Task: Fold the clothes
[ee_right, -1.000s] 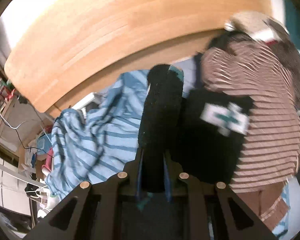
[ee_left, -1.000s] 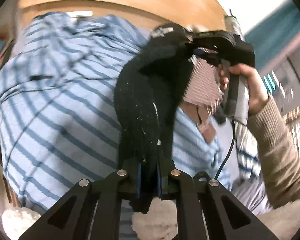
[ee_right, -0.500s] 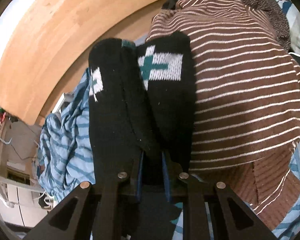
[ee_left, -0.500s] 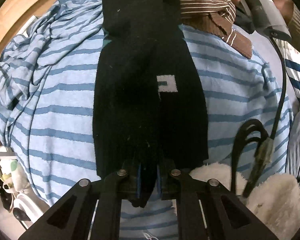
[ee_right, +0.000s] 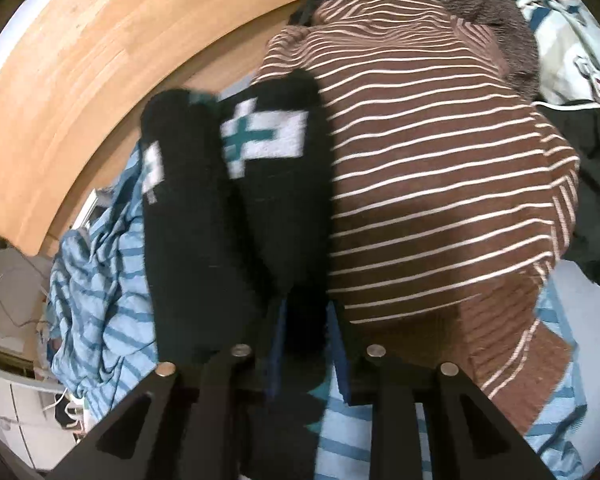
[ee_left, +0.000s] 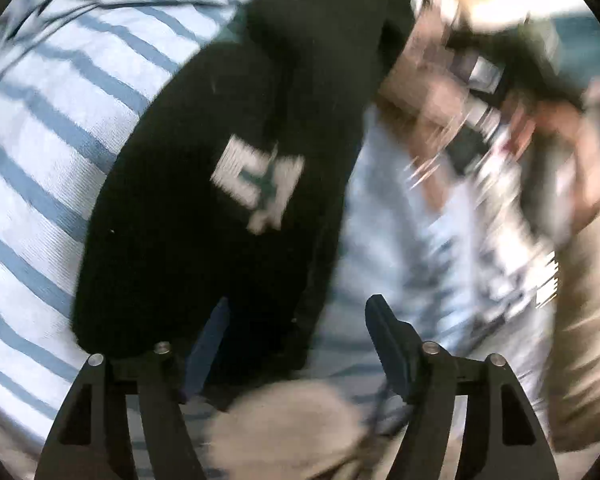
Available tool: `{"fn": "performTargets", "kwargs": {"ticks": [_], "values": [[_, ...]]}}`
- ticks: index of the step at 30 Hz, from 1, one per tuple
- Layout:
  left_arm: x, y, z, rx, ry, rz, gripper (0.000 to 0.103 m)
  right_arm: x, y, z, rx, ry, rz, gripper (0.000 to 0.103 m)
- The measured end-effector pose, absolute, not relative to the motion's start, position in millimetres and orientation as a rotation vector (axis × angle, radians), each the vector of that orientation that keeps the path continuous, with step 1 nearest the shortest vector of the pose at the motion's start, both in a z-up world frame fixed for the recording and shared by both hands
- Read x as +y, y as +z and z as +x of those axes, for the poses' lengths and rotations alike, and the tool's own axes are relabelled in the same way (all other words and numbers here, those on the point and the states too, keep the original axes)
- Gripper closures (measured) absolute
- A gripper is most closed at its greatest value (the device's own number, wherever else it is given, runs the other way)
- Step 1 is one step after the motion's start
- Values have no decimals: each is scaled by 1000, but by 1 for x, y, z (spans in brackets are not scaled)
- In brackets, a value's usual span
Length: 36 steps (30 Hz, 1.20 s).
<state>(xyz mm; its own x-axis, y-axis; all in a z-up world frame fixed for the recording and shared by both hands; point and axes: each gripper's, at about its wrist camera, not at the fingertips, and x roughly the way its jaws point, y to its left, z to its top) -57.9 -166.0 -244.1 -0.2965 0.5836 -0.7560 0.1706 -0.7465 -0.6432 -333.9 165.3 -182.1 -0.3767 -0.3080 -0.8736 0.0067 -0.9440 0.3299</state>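
Change: we see that our left tongs [ee_left: 296,336] have just been opening; a second ago they pinched the black knitted socks with a white and teal patch [ee_left: 220,184], and now the blue pads stand wide, with the sock end lying loose between them.
Right tongs: our right tongs [ee_right: 306,344] have just been opening slightly; the other sock end [ee_right: 300,320] sits between the blue pads, and we cannot tell whether they still press on it.
Socks: in the right wrist view the pair [ee_right: 236,200] lies stretched over the laundry, both patches showing.
Underneath: a light blue striped cotton garment [ee_left: 60,120] on one side, a brown shirt with thin white stripes [ee_right: 440,160] on the other.
Background: a curved pale wooden board [ee_right: 80,60] behind the pile.
Person: a blurred hand [ee_left: 560,140] in a tan sleeve holds the right device.
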Motion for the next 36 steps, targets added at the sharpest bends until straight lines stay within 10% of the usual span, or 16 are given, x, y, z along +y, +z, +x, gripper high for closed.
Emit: {"fn": "performTargets", "kwargs": {"ticks": [14, 22, 33, 36], "values": [[-230, -244, -29, -1291, 2253, -1559, 32, 120, -188, -287, -388, -2074, 1699, 47], [-283, -267, 11, -1652, 2295, -1698, 58, 124, -236, -228, -421, -1851, 1827, 46], [-267, -288, 10, -1873, 1998, -1636, 59, 91, -247, -181, -373, -1577, 1852, 39], [-265, -287, 7, -1886, 2021, -1644, 59, 83, -247, -179, -331, -1634, 1808, 58]]}}
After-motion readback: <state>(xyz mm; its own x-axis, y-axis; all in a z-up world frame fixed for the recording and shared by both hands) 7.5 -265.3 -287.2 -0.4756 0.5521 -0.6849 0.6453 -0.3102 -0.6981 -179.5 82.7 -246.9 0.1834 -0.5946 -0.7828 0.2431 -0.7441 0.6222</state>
